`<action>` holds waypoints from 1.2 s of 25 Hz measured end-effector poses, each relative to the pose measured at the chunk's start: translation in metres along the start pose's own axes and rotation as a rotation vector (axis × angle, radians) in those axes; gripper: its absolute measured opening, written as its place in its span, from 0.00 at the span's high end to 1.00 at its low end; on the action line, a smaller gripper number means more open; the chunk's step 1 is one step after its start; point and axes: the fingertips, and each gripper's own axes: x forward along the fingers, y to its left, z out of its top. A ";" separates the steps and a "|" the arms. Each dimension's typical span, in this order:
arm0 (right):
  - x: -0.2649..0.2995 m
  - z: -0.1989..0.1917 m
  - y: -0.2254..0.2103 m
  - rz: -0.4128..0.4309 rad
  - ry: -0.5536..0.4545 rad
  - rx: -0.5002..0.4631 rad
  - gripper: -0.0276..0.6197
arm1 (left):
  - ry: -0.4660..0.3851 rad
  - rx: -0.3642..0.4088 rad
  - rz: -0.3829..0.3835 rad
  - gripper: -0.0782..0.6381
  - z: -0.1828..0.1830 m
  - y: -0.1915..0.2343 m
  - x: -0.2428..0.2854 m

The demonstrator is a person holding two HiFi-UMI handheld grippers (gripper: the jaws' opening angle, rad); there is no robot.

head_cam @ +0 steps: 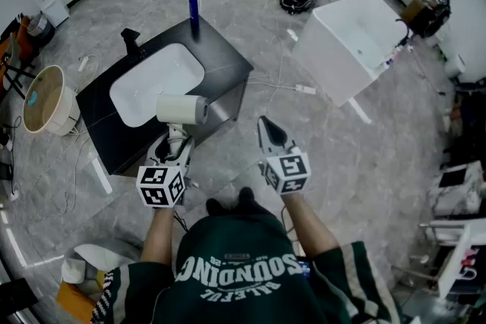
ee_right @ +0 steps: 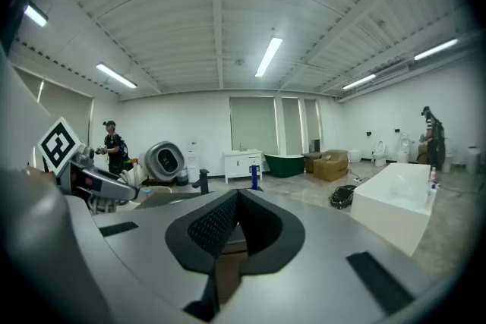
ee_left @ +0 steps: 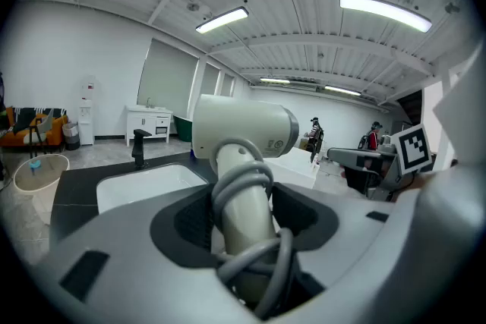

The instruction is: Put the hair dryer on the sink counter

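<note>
your left tool (ee_left: 243, 239) gripped the handle of the white hair dryer (ee_left: 243, 134), jaws wide, with the grey cord (ee_left: 244, 190) looped round it. your right tool (ee_right: 228, 231) was closed on nothing. the dryer was held up at the front edge of the dark counter (head_cam: 224, 66), near its white basin (head_cam: 156, 83), above a grey marble floor (head_cam: 250, 4). the handle's lower end was hidden.

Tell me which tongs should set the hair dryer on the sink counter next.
Left. The left tongs are clamped on the handle of the hair dryer, which is at the near edge of the sink counter. The right tongs are shut, empty, and over the floor beside it.
</note>
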 end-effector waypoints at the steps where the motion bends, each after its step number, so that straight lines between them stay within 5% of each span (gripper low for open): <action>1: 0.000 -0.002 -0.002 -0.003 0.004 -0.003 0.96 | 0.002 -0.002 -0.001 0.58 -0.001 0.000 0.001; 14: 0.025 -0.016 0.022 0.043 0.068 0.006 0.96 | 0.009 -0.022 0.007 0.58 -0.006 0.025 -0.005; 30: 0.102 -0.016 0.090 0.171 0.080 0.012 0.95 | 0.020 -0.072 0.123 0.58 -0.006 0.112 -0.023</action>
